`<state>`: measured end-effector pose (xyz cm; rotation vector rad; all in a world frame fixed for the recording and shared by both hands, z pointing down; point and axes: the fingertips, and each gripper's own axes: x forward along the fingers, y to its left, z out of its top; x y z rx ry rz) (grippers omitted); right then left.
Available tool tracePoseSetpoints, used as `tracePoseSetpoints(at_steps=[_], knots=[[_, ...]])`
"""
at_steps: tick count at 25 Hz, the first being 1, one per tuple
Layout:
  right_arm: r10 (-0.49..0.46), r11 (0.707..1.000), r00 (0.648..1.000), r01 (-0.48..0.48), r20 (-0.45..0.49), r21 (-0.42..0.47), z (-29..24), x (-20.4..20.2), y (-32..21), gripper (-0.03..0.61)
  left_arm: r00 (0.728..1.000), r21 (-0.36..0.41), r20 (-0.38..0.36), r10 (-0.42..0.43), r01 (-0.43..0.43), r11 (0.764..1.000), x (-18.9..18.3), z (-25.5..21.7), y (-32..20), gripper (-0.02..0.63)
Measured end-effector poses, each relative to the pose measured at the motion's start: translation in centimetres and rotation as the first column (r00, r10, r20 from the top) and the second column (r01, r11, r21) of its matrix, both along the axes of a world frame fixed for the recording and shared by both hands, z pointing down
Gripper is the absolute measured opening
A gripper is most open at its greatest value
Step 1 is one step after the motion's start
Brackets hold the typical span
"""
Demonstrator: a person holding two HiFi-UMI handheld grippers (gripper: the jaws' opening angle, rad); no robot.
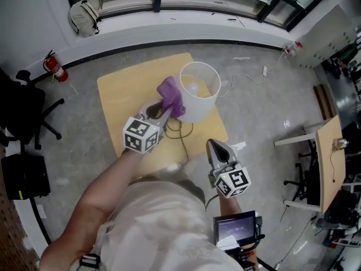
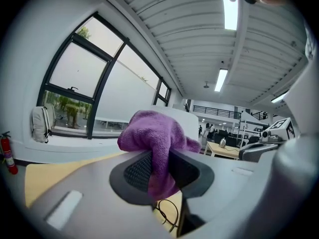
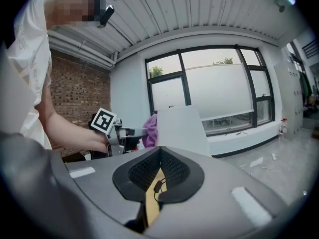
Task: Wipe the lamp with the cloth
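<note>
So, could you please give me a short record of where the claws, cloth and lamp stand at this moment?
left claw: shut on the purple cloth
purple cloth: bunched, held against the side of the lamp's white shade
lamp: upright on the wooden table
right claw: shut, nothing in it, held back from the lamp
cable: black, looped on the table beside the lamp
</note>
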<state>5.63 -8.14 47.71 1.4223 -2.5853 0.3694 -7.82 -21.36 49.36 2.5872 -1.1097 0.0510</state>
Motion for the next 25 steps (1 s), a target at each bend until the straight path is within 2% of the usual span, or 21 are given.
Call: tracePoseSetpoints(at_steps=[5,10,12,16,20,25], knots=[[-0.004,1.0,1.0,0.004,0.004,-0.005,0.4,0.1,-0.1,0.014,1.0,-0.046,0.026,-0.01,0.011,0.999,-0.4,3.9,0.7,0.091],[-0.001,1.0,1.0,0.001,0.007,-0.009,0.5,0.7,-0.3,0.014,0.999,-0.16,0.033,-0.007,0.012,0.987,-0.8,7.2,1.0,0.091],[-0.005,1.0,1.0,0.005,0.004,-0.01,0.5,0.8,-0.5,0.014,0.999,-0.175,0.029,-0.012,0.017,0.984,-1.3,7.7,1.0,0.091],[-0.002,1.0,1.0,0.002,0.003,-0.005,0.2,1.3,-0.8,0.014,0.999,-0.124,-0.032,-0.013,0.009,0.992,-3.0,4.4,0.1,0.092],[0.001,1.0,1.0,-0.001,0.002,-0.006,0.2,1.9,-0.9,0.014,0.989,-0.021,-0.113,0.098,-0.101,0.995,-3.2,-2.1,-1.9,0.094],[-0.001,1.0,1.0,0.001,0.003,-0.007,0.2,1.8,-0.6,0.014,0.976,0.061,-0.077,0.202,-0.197,0.978,-2.2,-7.7,-4.8,0.094]])
